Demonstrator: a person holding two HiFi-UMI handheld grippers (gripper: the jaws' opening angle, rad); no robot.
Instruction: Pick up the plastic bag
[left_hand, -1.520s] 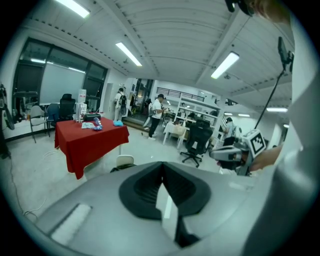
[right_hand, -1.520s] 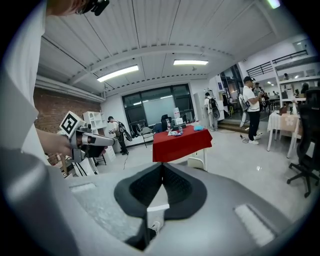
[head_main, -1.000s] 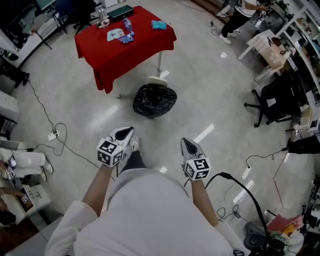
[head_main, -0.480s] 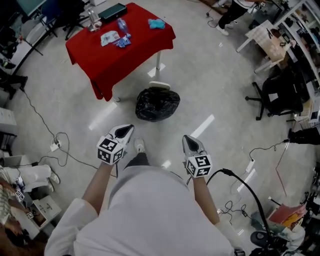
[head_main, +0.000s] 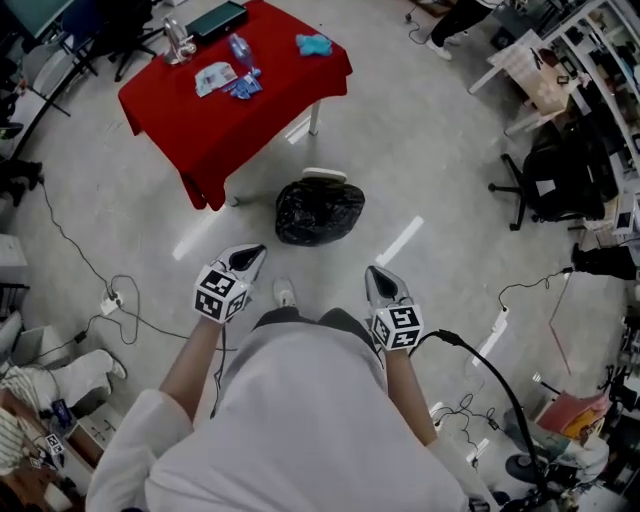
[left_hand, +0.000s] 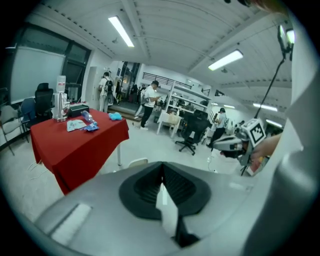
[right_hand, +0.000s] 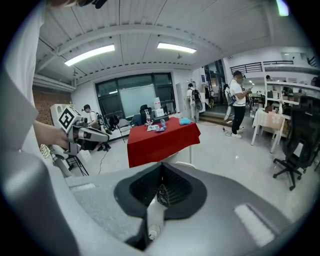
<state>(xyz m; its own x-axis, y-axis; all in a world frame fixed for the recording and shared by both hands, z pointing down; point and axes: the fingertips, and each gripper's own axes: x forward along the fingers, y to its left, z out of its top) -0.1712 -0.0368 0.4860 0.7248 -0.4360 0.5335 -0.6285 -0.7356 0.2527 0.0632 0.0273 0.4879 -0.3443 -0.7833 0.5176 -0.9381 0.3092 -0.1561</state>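
Observation:
A black plastic bag (head_main: 319, 210), bulging and knotted, sits on the floor just in front of the red-clothed table (head_main: 230, 115). My left gripper (head_main: 247, 258) is held at waist height, short of the bag and to its left, jaws shut with nothing between them. My right gripper (head_main: 377, 282) hangs level with it on the right, also shut and empty. Neither gripper view shows the bag; the left gripper view shows the red table (left_hand: 75, 142), and so does the right gripper view, where the table (right_hand: 161, 140) stands ahead.
Bottles, packets and a blue cloth (head_main: 313, 45) lie on the table. A white bin lid (head_main: 323, 176) sits behind the bag. Cables (head_main: 115, 300) trail over the floor at left, another cable (head_main: 490, 370) at right. Office chairs (head_main: 550, 185) and desks stand at right, with people further off.
The view has shifted forward: the bag and table now lie slightly closer and more to the left. Both grippers stay shut at the same height.

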